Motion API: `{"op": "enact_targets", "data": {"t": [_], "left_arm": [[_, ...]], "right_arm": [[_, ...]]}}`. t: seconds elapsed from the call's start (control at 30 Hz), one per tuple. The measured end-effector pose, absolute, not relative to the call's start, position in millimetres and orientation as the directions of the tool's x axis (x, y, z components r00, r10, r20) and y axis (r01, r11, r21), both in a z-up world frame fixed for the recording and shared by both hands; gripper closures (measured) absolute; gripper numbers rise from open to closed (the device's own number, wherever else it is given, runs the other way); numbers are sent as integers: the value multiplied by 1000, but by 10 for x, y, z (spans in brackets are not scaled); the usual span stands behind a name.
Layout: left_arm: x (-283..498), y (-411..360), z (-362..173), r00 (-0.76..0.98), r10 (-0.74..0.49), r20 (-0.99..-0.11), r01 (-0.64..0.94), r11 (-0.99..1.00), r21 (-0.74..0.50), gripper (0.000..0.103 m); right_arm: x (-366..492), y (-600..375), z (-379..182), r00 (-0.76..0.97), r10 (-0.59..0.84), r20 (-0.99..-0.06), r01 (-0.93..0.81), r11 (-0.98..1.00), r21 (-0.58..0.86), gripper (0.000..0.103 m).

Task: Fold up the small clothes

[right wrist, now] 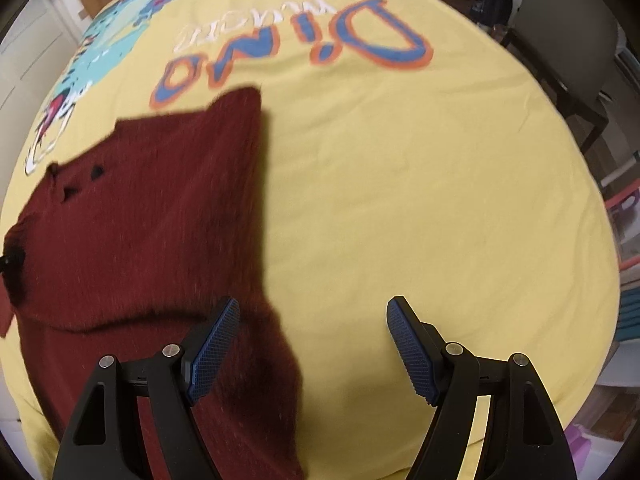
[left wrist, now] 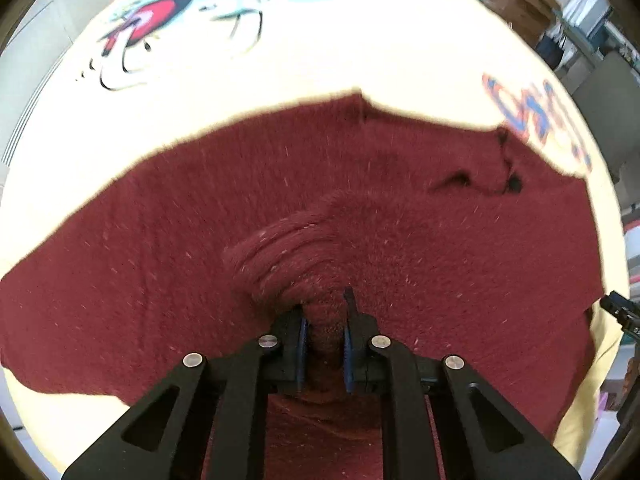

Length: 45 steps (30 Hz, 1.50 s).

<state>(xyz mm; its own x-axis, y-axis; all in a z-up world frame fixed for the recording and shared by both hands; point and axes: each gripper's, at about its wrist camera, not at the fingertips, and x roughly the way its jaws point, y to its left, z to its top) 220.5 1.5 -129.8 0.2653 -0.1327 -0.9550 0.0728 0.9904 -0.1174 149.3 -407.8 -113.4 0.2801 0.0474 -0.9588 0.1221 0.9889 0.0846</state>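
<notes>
A yellow cloth (right wrist: 400, 184) is covering the tabletop, its print showing the blue-and-orange word "Dino" (right wrist: 296, 56) and a pale blue cartoon dinosaur head (left wrist: 192, 12) with a red mouth. A dark red knitted garment (right wrist: 152, 216) is lying directly on this cloth, spreading flat toward the left side in the right wrist view and overlapping the lower end of the lettering. In the left wrist view the garment is filling most of the lower half, with a ridge of bunched folds (left wrist: 288, 248) rising near its middle.
</notes>
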Motion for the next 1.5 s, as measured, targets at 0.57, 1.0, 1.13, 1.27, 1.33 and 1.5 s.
{"op": "enact_targets", "data": {"t": [0.57, 1.0, 1.13, 1.27, 1.33, 1.5], "left_arm": [[2069, 576, -1181, 276, -125, -953, 5, 992, -128, 91], [2094, 608, -1232, 264, -113, -958, 9, 993, -115, 91], [2071, 560, -1276, 256, -81, -963, 30, 997, -76, 91], [2063, 543, -1226, 266, -77, -961, 30, 997, -72, 91], [2047, 522, -1235, 270, -59, -961, 38, 998, -51, 90], [2033, 502, -1360, 276, -27, -961, 38, 999, -17, 83]], "right_arm": [[2070, -4238, -1370, 254, 184, -950, 174, 957, 232, 22], [2217, -3708, -1587, 194, 218, -956, 93, 966, 239, 35], [2189, -3709, -1571, 213, 243, -946, 107, 957, 270, 82], [2132, -3815, -1516, 238, 227, -944, 111, 959, 259, 84], [2098, -3844, -1585, 238, 230, -944, 124, 956, 264, 84], [2071, -3830, -1561, 264, 225, -938, 137, 954, 267, 74]]}}
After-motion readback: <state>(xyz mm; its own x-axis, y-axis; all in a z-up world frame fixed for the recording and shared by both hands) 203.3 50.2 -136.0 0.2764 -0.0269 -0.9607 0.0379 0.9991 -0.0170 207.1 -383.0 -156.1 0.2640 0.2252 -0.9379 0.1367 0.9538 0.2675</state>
